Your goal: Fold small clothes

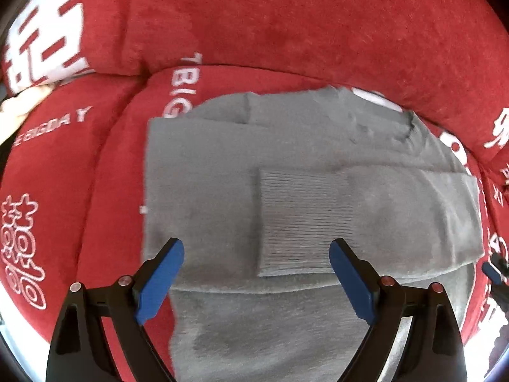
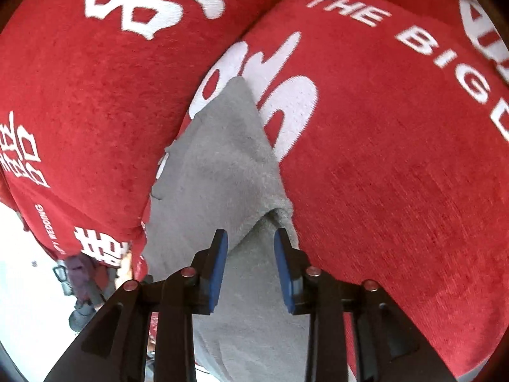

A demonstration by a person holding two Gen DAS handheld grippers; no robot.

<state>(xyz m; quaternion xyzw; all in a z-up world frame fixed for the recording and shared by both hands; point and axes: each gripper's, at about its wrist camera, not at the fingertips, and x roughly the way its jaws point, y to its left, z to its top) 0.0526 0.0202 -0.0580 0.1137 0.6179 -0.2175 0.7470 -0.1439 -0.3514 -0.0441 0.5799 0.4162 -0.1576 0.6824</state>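
Observation:
A small grey knit sweater [image 1: 203, 184] lies flat on a red cushion [image 1: 105, 165]. One sleeve is folded across its body, with the ribbed cuff [image 1: 296, 219] near the middle. My left gripper [image 1: 256, 248] points down over the sweater, jaws wide open, one pad on each side of the cuff and nothing held. In the right wrist view the grey cloth [image 2: 222, 165] runs away from me to a point. My right gripper [image 2: 251, 238] stands partly open over a raised fold [image 2: 276, 216] at the sweater's edge. Cloth shows in the gap, but the pads do not press on it.
The red sofa cover with white lettering rises into a back cushion [image 1: 286, 25] behind the sweater. A cream object [image 1: 19, 102] lies at the far left. Bright floor and a dark object [image 2: 82, 273] show beyond the cushion's left edge.

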